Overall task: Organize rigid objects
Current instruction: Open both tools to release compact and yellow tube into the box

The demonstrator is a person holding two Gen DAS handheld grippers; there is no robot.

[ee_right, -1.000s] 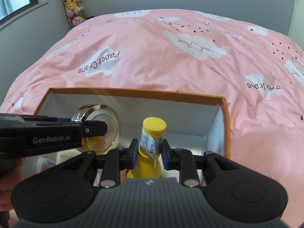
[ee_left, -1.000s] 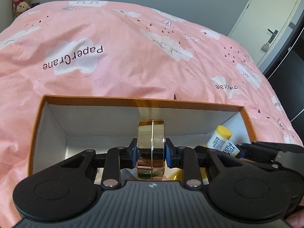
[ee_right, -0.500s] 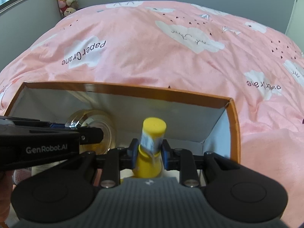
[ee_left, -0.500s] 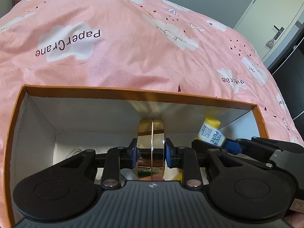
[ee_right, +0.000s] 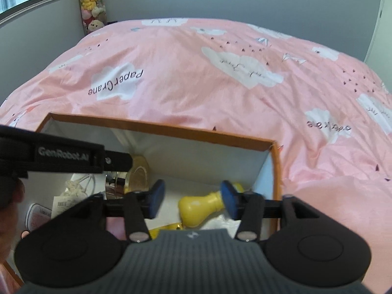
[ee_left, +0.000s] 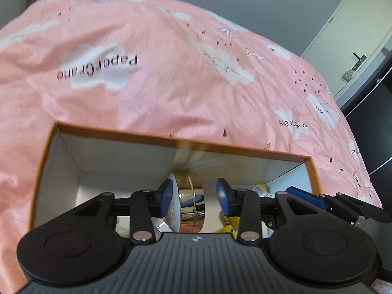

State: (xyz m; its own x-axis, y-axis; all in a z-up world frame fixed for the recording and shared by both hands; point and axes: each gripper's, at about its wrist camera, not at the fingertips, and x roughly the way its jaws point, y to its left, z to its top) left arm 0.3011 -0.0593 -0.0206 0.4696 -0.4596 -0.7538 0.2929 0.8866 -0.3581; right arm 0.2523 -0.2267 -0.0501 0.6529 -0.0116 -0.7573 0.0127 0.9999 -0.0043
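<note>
An orange-rimmed cardboard box (ee_left: 186, 143) with white inner walls sits on the pink bed. My left gripper (ee_left: 194, 196) is open over the box. A round gold jar (ee_left: 189, 203) stands on edge between its fingers, close to the left pad. My right gripper (ee_right: 192, 199) is open above the box (ee_right: 171, 132). A yellow bottle (ee_right: 201, 203) lies on its side on the box floor below it, free of the pads. The gold jar (ee_right: 138, 176) shows behind the left gripper's arm.
The box also holds a white cord bundle with a tag (ee_right: 73, 188) and a pink-and-white flat item (ee_right: 39, 216) at the left. The pink cloud-print duvet (ee_right: 220, 78) surrounds the box. A door (ee_left: 352, 36) stands at the far right, plush toys (ee_right: 91, 2) in the far corner.
Both grippers have opened. The gold jar and the yellow bottle were let go inside the box; the bottle now lies on its side. Both grippers have risen slightly.
</note>
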